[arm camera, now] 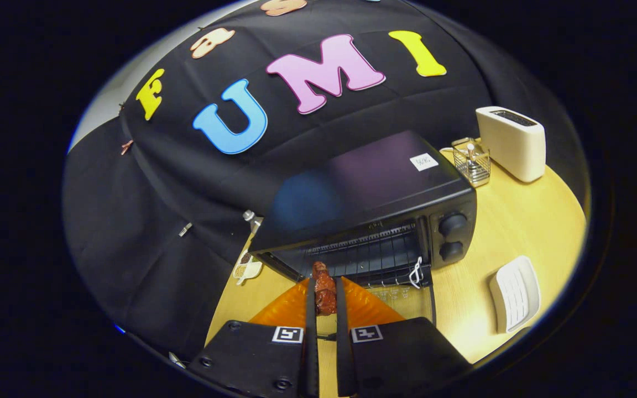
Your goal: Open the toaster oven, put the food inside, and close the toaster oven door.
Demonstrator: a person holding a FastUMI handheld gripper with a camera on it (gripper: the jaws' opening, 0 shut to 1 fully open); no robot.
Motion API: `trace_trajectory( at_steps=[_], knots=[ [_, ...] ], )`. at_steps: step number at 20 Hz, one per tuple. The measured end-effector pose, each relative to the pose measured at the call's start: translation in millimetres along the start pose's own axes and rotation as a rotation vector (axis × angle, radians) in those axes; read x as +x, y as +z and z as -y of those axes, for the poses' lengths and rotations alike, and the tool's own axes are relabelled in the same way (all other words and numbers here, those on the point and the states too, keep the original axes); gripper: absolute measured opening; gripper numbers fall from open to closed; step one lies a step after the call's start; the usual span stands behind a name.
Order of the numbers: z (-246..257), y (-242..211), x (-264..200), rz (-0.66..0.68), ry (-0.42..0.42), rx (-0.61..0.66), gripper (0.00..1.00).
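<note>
Reddish-brown, glazed food point(324, 293) clamped between both fingers of the tongs point(325, 296), held just ahead of the open mouth of the black toaster oven point(385, 210) on the desk point(517, 232). Door point(407, 301) already dropped flat, wire rack point(371, 251) exposed: opening step done. Still to do, by the look of it: placing food on rack, releasing, shutting door. Beyond, unused: white toaster point(512, 142), wire holder point(471, 161).

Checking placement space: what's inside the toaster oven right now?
Door down; inside the toaster oven a bare wire rack shows. Below the rack and the back wall are too dark to tell. The gripper is shut on the food at the opening.
</note>
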State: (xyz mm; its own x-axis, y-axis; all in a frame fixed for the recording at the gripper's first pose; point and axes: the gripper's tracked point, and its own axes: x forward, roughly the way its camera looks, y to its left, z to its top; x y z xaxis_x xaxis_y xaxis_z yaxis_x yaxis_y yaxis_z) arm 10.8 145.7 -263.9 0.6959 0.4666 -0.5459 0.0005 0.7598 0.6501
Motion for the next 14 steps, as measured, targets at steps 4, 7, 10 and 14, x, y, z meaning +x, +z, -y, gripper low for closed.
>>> trace_trajectory(
  at_steps=[4,7,10,14],
  knots=[
    [7.5,3.1,36.5,0.053,0.003,0.145,0.17],
    [16.9,10.4,66.3,0.111,-0.012,0.23,0.17],
    [29.9,12.9,91.6,0.143,-0.048,0.249,0.17],
    [37.1,13.4,115.0,0.158,-0.07,0.235,0.17]
  ],
)
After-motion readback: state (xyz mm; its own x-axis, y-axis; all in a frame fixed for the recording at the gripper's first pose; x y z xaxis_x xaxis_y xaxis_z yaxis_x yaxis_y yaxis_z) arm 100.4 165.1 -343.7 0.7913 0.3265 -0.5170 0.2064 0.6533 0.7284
